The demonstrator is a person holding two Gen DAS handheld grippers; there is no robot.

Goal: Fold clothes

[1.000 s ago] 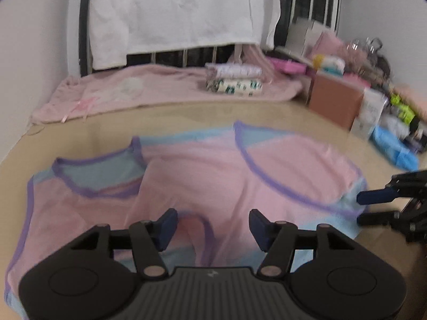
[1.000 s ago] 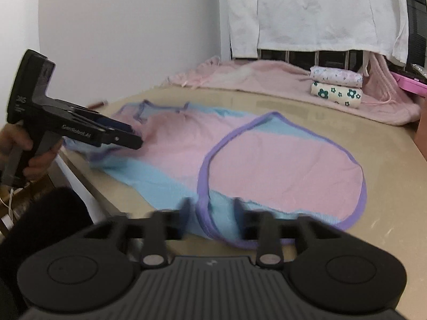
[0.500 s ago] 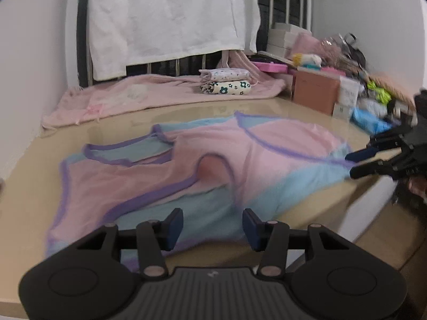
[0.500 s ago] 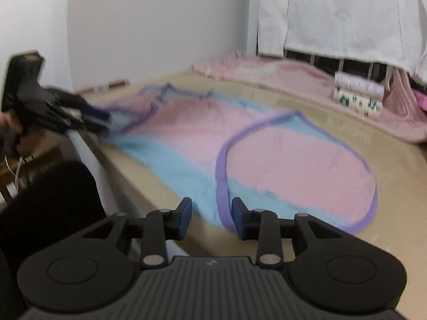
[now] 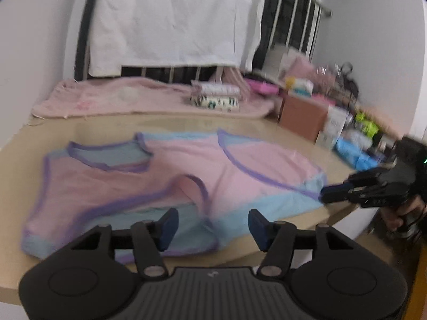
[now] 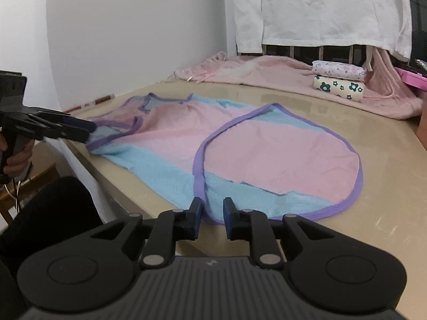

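The left gripper (image 5: 212, 226) has drawn back from over the middle of the pink and blue garment (image 5: 240, 176) to its near hem, at 6 o'clock in the left wrist view. Its jaws have just been closing, yet the fingers still stand clearly apart with the blue, purple-trimmed hem lying between them, not pinched. The garment lies spread on the tan table (image 5: 80, 128), one flap doubled over near the middle, so no proper fold is made yet. At 3 o'clock of that view, the right gripper (image 6: 210, 213) has stayed at the garment's other near corner. Its jaws have also just been closing, and only a narrow gap is left, with the purple hem edge in it. I cannot see the pads pressing. Both tools now sit at the near hem, which likely means a two-corner pick-up is coming, to carry that edge toward 12 o'clock.
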